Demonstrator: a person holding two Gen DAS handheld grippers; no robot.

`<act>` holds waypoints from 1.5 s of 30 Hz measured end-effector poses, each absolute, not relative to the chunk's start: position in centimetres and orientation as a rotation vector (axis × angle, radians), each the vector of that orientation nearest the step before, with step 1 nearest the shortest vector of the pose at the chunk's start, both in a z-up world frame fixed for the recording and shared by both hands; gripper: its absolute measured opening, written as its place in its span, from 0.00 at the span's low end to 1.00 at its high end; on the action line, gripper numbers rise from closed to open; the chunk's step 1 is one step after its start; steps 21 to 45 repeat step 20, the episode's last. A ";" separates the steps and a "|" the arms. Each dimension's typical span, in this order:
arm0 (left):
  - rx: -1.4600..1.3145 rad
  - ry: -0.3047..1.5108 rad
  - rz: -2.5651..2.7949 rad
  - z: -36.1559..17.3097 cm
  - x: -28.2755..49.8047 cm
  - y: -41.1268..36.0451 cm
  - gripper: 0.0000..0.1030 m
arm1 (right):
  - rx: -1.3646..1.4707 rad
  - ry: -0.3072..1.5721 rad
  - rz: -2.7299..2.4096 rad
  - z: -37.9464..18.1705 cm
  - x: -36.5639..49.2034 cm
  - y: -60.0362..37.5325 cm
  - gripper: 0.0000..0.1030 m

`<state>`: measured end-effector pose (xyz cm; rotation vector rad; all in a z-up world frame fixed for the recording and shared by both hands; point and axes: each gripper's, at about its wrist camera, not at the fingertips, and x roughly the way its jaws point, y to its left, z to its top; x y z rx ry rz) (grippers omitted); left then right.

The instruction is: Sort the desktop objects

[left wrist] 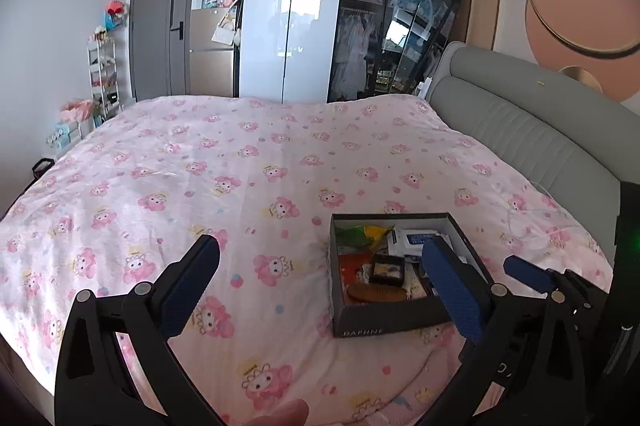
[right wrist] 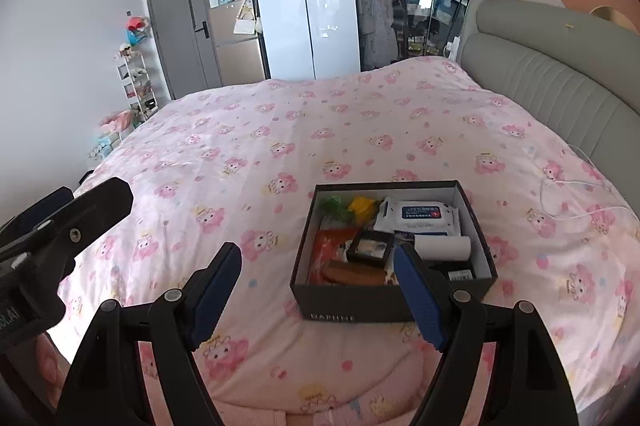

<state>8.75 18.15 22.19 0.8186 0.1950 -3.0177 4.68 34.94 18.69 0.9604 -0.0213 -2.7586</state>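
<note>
A black two-finger left gripper (left wrist: 320, 266) with blue pads hovers open and empty above a pink cartoon-print bedspread (left wrist: 248, 162), its right finger overlapping a dark cardboard box (left wrist: 376, 326) holding a brown wooden comb (left wrist: 378, 293), a small black case (left wrist: 387, 269) and a white wipes packet (left wrist: 412, 240).

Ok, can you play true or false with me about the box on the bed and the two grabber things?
1. The dark cardboard box sits on the pink cartoon-print bedspread. True.
2. The box is empty. False: it holds things, including a white wet-wipes pack and a brown wooden comb.
3. The left gripper is open. True.
4. The right gripper is squeezing the comb. False: its jaws are spread with nothing between them.
5. A white roll lies in the box. True.
6. The box has its lid on. False: the top is open.
</note>
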 end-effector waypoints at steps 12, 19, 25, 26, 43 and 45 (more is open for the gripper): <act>0.843 0.168 -2.980 20.0 14.7 19.2 0.99 | 0.935 -0.033 -2.781 17.1 11.0 36.0 0.75; 0.860 0.183 -2.979 19.0 15.9 19.4 0.99 | 0.921 -0.013 -2.781 17.0 11.9 35.4 0.75; 0.867 0.193 -2.977 18.8 15.9 19.3 0.99 | 0.920 -0.011 -2.782 17.0 11.9 35.4 0.75; 0.867 0.193 -2.977 18.8 15.9 19.3 0.99 | 0.920 -0.011 -2.782 17.0 11.9 35.4 0.75; 0.867 0.193 -2.977 18.8 15.9 19.3 0.99 | 0.920 -0.011 -2.782 17.0 11.9 35.4 0.75; 0.867 0.193 -2.977 18.8 15.9 19.3 0.99 | 0.920 -0.011 -2.782 17.0 11.9 35.4 0.75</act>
